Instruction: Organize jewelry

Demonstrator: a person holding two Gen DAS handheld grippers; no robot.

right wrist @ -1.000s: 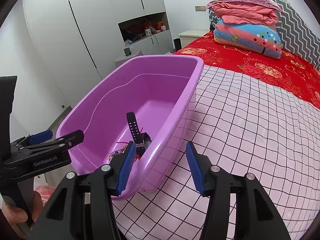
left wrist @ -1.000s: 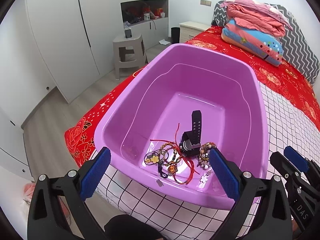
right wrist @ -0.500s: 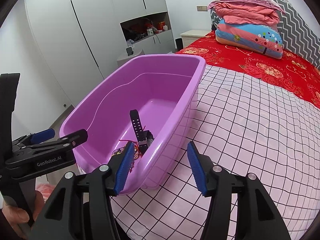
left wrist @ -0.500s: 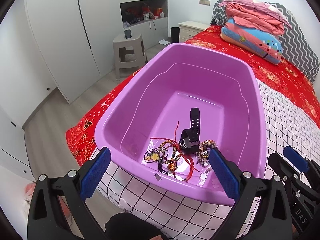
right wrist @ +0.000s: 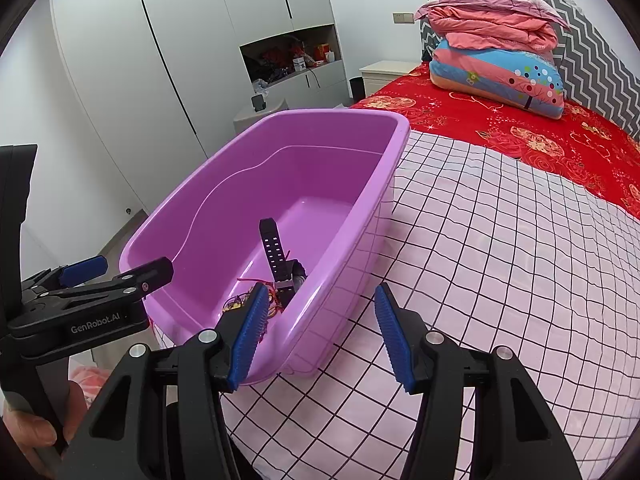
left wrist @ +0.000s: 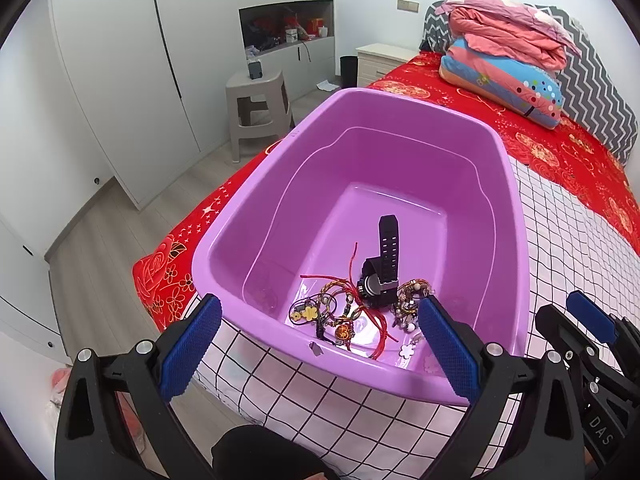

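My left gripper (left wrist: 318,344) gapes wide, empty | right gripper (right wrist: 320,334) half-spread, empty, straddling the purple tub (left wrist: 508,184) wall | jewelry (left wrist: 352,312) heaped in tub's near end — apparently gathered, little left — unsorted.

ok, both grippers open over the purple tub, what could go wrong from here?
1. The bracelets and red cords lie tangled around the black watch; lifting one may drag others.
2. The tub sits near the bed edge on soft bedding; a push could tip it.
3. The right gripper straddles the tub's wall and may snag it.
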